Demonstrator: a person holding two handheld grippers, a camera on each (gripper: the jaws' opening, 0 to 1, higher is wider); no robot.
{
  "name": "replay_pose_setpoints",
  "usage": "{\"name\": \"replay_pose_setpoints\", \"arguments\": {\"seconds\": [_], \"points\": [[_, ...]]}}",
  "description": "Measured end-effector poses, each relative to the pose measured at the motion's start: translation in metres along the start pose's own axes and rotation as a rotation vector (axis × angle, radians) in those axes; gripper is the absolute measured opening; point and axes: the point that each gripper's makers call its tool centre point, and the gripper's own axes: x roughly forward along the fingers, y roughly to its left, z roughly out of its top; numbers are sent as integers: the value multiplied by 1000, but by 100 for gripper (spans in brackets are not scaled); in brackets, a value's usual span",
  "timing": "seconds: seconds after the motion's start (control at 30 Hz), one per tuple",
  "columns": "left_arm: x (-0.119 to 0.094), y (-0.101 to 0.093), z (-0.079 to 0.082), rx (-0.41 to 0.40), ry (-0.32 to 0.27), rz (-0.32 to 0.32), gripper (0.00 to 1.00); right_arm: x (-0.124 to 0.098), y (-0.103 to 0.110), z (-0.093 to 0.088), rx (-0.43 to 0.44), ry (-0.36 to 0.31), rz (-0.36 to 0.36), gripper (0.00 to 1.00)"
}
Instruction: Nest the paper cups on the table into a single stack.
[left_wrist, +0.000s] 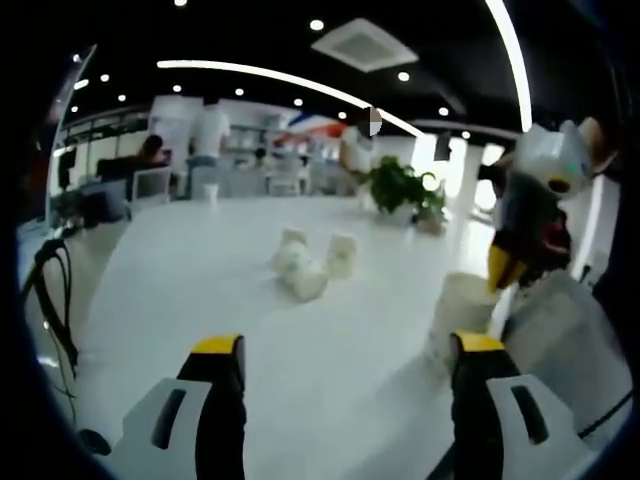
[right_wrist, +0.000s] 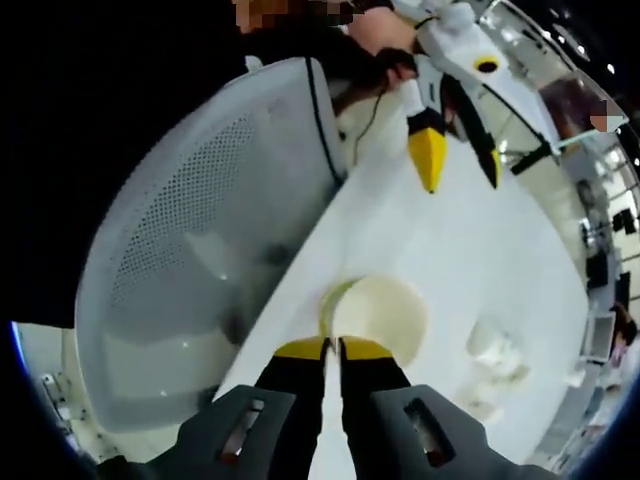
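Right gripper (right_wrist: 333, 347) jaws clamped on cup (right_wrist: 382, 312) rim; left gripper (left_wrist: 345, 345) jaws apart. Best carried upright toward loose cups (left_wrist: 305, 265) mid-surface (left_wrist: 180, 290).

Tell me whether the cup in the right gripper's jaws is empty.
Empty: the right gripper view looks into the white paper cup, showing bare pale inside; the right gripper pinches its rim, jaws together.

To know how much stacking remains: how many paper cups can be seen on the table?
4, possibly more. Three paper cups cluster mid-table: one upright, two apparently lying; blur could hide more. One cup stands near the table edge, its rim pinched in the right gripper.
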Motion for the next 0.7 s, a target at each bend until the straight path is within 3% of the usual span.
{"name": "replay_pose_setpoints", "arguments": {"seconds": [0.5,0.63,0.7], "points": [[1,0,-1,-8,4,1,82,3,6,-1,82,-41,12,5],[1,1,2,-11,2,0,83,-5,6,-3,165,-84,0,4],[1,3,2,-6,1,6,82,-13,1,-3,250,-141,-28,4]]}}
